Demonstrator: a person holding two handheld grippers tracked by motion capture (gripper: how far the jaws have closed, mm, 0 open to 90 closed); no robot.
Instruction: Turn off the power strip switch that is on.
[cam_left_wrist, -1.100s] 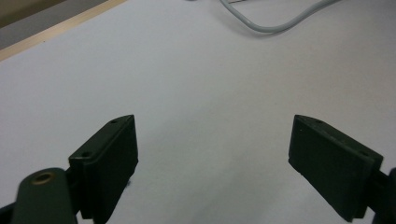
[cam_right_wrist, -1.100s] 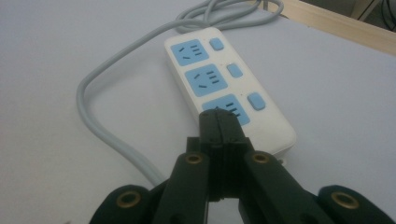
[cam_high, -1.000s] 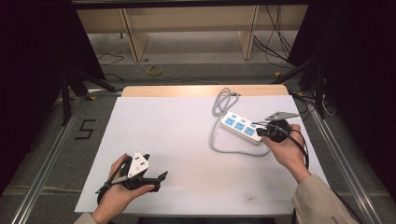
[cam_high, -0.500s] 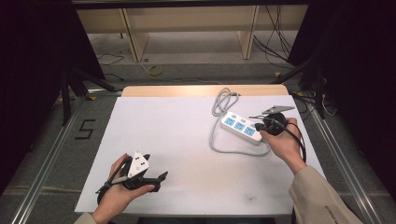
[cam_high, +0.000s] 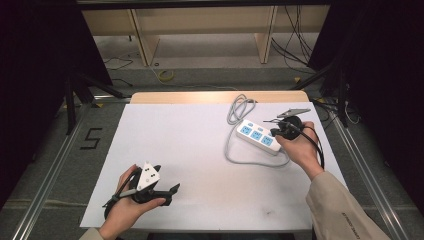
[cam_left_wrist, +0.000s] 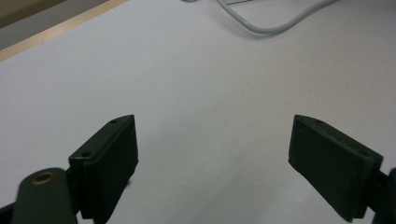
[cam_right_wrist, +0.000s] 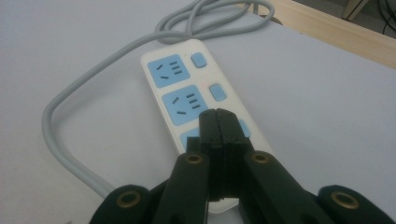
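Observation:
A white power strip (cam_high: 257, 136) with three blue sockets lies on the right part of the white table top (cam_high: 190, 150); its grey cable (cam_high: 239, 107) loops behind and around it. My right gripper (cam_high: 278, 131) is shut with nothing in it and hovers over the near end of the power strip (cam_right_wrist: 187, 88), its closed tips (cam_right_wrist: 218, 120) above the nearest socket, beside the blue switches. My left gripper (cam_high: 172, 191) rests at the table's front left, held in a hand, jaws open and empty. In the left gripper view its pads (cam_left_wrist: 109, 154) stand wide apart over bare table.
A wooden strip (cam_high: 215, 96) edges the table's far side. Behind it stand shelf legs and loose cables on the floor (cam_high: 165, 75). Metal rails (cam_high: 55, 165) run along both sides of the table. A sleeve (cam_high: 340, 210) comes in at the bottom right.
My right gripper has shifted a little toward the far side, over the power strip's end. The left gripper has kept still.

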